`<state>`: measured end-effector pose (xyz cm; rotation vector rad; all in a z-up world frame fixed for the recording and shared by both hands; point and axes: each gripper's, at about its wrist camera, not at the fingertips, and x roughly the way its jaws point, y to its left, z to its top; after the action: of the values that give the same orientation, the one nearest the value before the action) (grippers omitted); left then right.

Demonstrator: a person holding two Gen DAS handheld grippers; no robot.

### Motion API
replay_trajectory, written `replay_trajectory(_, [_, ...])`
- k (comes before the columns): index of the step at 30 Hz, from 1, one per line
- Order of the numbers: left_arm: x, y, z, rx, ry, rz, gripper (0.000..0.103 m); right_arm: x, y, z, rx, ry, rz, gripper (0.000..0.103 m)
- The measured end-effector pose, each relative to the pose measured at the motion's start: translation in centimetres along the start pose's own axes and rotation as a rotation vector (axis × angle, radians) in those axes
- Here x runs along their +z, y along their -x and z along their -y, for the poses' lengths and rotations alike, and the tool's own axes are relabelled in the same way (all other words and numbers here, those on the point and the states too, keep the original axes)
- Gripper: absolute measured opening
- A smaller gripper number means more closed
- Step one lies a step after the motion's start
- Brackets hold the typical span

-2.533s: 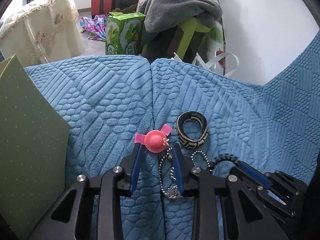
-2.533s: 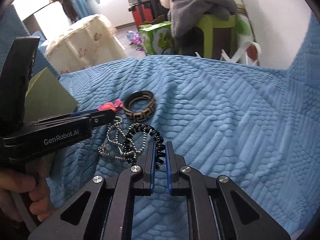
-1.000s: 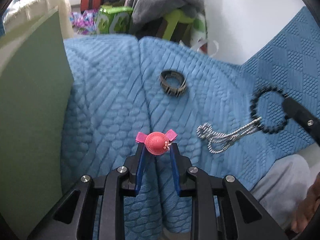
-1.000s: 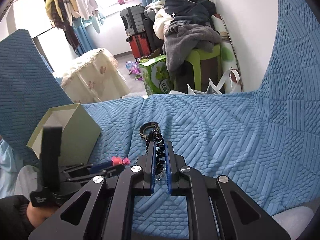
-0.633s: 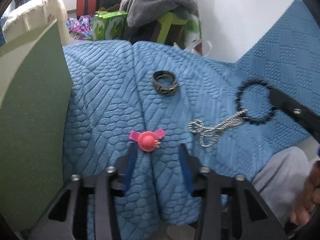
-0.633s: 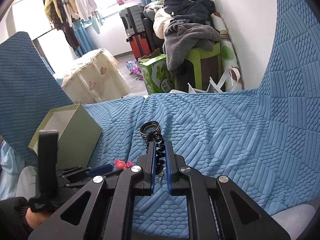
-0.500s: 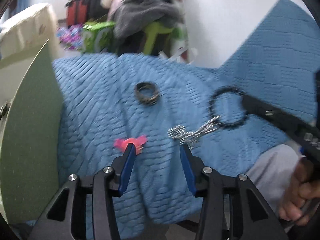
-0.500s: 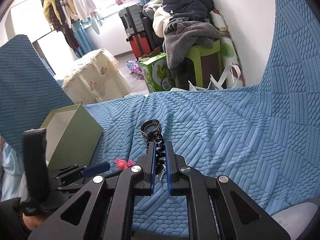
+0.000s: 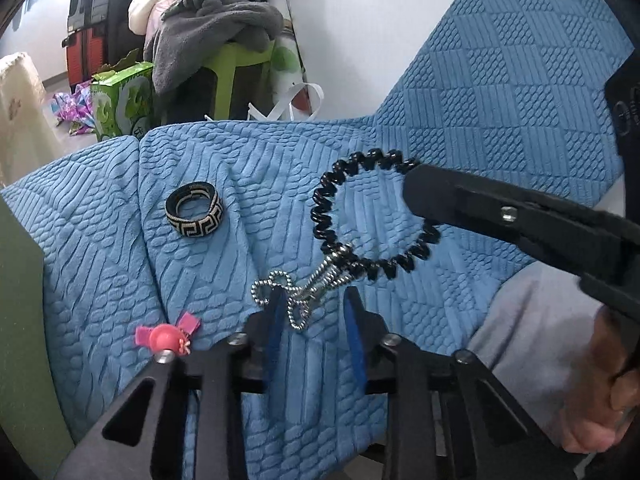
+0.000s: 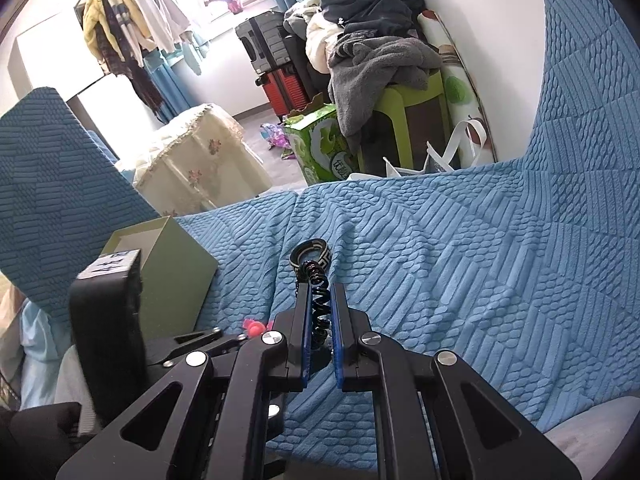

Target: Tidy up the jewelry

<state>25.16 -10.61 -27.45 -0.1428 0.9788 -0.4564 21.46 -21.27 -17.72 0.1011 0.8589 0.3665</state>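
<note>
My right gripper is shut on a black spiral hair tie and holds it above the blue sofa cover; a silver bead chain hangs tangled from the tie, its lower loops by my left fingertips. The tie also shows in the right wrist view. My left gripper is open and empty, its fingertips around the chain's lower end. A pink hair clip lies on the cover left of it. A black and cream patterned band lies farther back.
A green box with a white inside stands open at the left of the sofa. The sofa back rises on the right. Beyond the sofa edge are a green stool with clothes, a green carton and suitcases.
My left gripper opened and let the pink clip drop onto the cover, then swung right to the hanging chain. My right gripper kept the spiral tie lifted with the chain dangling.
</note>
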Motion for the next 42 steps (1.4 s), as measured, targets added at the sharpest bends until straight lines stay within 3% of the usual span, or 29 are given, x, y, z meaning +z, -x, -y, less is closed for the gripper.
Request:
replay_trajectory(3, [-0.1, -0.2, -0.1, 0.004, 0.001, 0.003, 0.003, 0.0, 0.0, 0.0, -0.003, -0.001, 0.001, 0.006])
replay_trajectory(10, [0.1, 1.6, -0.5, 0.009, 0.025, 0.048, 0.003, -0.1, -0.2, 0.0, -0.037, 0.002, 0.002, 0.006])
replay_trajectory(19, [1.4, 7.4, -0.7, 0.008, 0.084, 0.124, 0.003, 0.0, -0.1, 0.1, -0.075, 0.006, -0.005, 0.006])
replay_trajectory(32, [5.4, 17.0, 2.4, 0.011, -0.005, 0.259, 0.002, 1.5, 1.6, -2.2, -0.088, 0.023, -0.005, 0.006])
replay_trajectory(42, [7.0, 23.0, 3.0, 0.006, -0.007, 0.370, 0.002, 1.1, 0.7, -3.5, -0.092, 0.056, -0.084, 0.006])
